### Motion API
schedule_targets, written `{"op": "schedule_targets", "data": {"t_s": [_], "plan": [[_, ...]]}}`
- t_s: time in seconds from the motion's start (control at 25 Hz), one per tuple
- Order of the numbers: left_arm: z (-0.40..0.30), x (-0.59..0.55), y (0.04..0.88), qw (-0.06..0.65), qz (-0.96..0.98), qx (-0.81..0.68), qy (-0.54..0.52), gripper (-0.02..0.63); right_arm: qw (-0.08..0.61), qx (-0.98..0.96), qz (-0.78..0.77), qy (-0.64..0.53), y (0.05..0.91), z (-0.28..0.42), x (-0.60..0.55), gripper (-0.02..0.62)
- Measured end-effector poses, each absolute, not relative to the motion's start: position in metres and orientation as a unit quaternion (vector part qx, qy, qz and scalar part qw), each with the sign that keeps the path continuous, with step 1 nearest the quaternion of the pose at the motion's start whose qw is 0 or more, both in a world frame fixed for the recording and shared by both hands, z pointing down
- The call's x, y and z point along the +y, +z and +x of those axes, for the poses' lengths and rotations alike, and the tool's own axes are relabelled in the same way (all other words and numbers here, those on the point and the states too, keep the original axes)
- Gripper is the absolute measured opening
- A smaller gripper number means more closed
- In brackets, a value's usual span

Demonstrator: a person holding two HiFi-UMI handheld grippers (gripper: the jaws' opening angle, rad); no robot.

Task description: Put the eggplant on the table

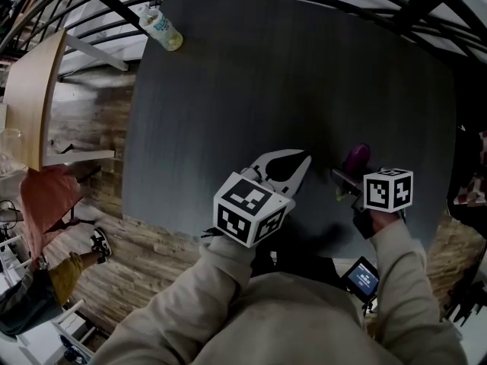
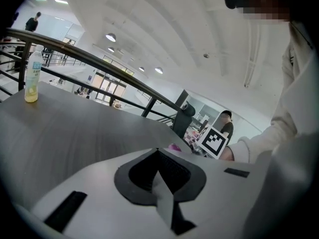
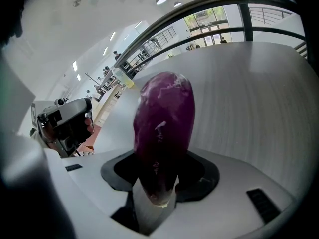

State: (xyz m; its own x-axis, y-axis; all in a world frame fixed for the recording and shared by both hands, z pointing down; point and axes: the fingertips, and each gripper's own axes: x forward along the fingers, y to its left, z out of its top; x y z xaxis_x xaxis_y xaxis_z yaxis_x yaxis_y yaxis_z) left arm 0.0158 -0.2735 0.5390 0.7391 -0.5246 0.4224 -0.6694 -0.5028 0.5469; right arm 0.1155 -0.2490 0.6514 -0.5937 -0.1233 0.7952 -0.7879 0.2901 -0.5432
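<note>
A purple eggplant [image 1: 355, 158] sticks out forward from my right gripper [image 1: 351, 172], over the near right part of the dark grey table [image 1: 289, 74]. In the right gripper view the eggplant [image 3: 164, 126] sits stem end down between the jaws of the right gripper [image 3: 162, 161], which is shut on it. Whether its far tip touches the table I cannot tell. My left gripper [image 1: 300, 162] lies just left of it over the table, and its jaws [image 2: 158, 153] meet at the tips with nothing between them. From the left gripper view only a sliver of the eggplant [image 2: 174, 147] shows.
A plastic bottle [image 1: 162, 29] with yellow liquid stands at the table's far left corner, by a dark railing [image 1: 114, 6]. The table's left edge drops to a wooden floor [image 1: 91, 128], where a person [image 1: 46, 204] stands. A small screen [image 1: 361, 276] hangs near my body.
</note>
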Motion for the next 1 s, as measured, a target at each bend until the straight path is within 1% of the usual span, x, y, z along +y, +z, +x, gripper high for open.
{"op": "schedule_targets", "data": {"t_s": [0.32, 0.56, 0.84, 1.0], "plan": [[0.023, -0.275, 0.54, 0.364, 0.861, -0.341, 0.095, 0.0, 0.347, -0.73, 0.306, 0.504, 0.663, 0.112, -0.253, 0.19], [0.018, -0.272, 0.544, 0.368, 0.859, -0.342, 0.097, 0.0, 0.347, -0.719, 0.289, 0.528, 0.672, 0.113, -0.246, 0.19], [0.011, -0.271, 0.547, 0.369, 0.857, -0.346, 0.1, 0.0, 0.359, -0.718, 0.279, 0.528, 0.677, 0.109, -0.242, 0.19], [0.011, -0.27, 0.545, 0.371, 0.856, -0.346, 0.096, 0.0, 0.35, -0.722, 0.27, 0.532, 0.678, 0.109, -0.241, 0.19]]}}
